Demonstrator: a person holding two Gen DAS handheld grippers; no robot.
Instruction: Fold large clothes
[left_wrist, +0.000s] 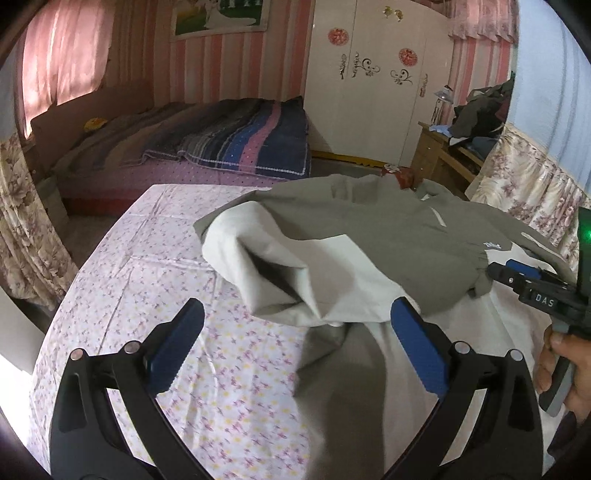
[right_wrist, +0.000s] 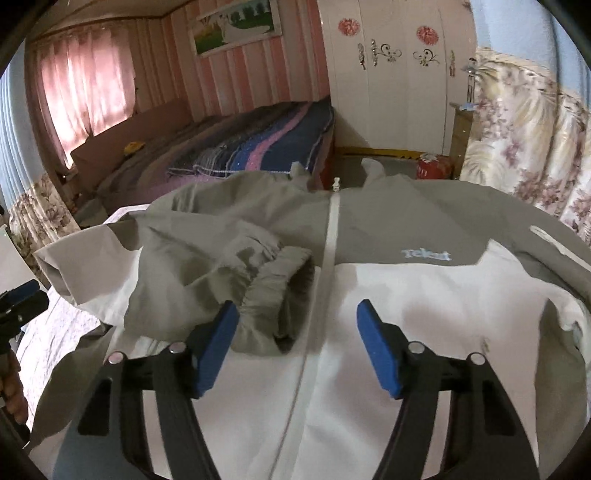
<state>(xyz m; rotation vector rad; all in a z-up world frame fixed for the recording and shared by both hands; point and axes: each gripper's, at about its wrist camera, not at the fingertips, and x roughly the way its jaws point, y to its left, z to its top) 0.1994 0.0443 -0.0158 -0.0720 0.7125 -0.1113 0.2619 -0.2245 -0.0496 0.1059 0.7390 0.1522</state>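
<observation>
Left wrist view: left claw (left_wrist: 297, 325) spread wide, empty, over jacket (left_wrist: 369, 229) lying on table (left_wrist: 147, 258). Right claw (right_wrist: 295, 321) also apart, gripping nothing, beside sleeve cuff (right_wrist: 273, 295) folded across jacket front.

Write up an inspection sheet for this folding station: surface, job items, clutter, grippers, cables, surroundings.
Surface: floral sheet covering the table.
Job's things: grey and white jacket lying zip-up, one sleeve folded across its front.
Clutter: nothing seen on the surface.
Grippers: left gripper open, empty, at the jacket's edge; right gripper open over the sleeve's cuff, not gripping.
Cables: nothing seen.
Surroundings: bed, white wardrobe, pink curtains.
</observation>
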